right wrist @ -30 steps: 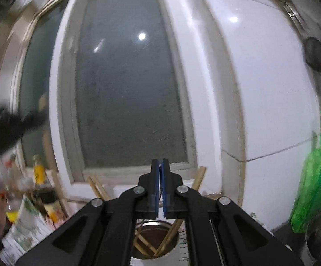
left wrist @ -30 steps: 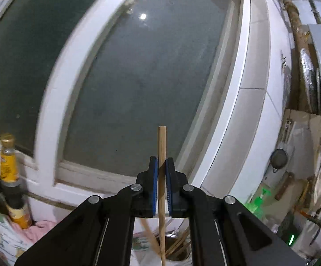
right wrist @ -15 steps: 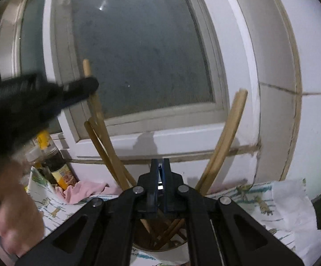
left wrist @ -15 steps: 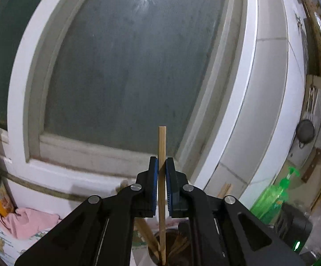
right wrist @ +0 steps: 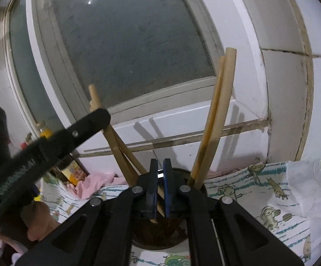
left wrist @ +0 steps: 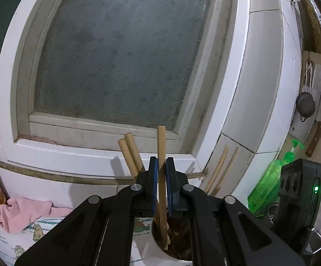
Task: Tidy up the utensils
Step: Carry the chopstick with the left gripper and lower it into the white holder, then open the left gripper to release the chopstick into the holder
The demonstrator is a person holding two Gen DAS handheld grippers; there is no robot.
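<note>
Chopstick (left wrist: 161, 146) first, from the left wrist view: it stands near upright between the blue pads of my left gripper (left wrist: 161, 177), clamped about a third of the way down from its squared top, with its lower end already inside the mouth of the white holder cup (left wrist: 160, 251). Four more sticks lean out of that cup: two (left wrist: 130, 153) to the left of it, two (left wrist: 221, 166) to the right against the tiled wall. I judge the stick light, stiff and dry (bare wood, so not slippery), and a hold across its flat sides well above the cup rim should keep it from pivoting. A pink cloth (left wrist: 25, 210) lies left of the cup, and a green soap bottle (left wrist: 269, 177) stands to its right.

From the right wrist view, my right gripper (right wrist: 160, 177) hangs just above the same cup (right wrist: 160, 242), tongs practically together with only a slit between them; I see nothing pinched there. The left gripper (right wrist: 87, 126) reaches in from the cup's left. Two sticks (right wrist: 216, 115) lean right of the cup, others (right wrist: 114, 141) left.
</note>
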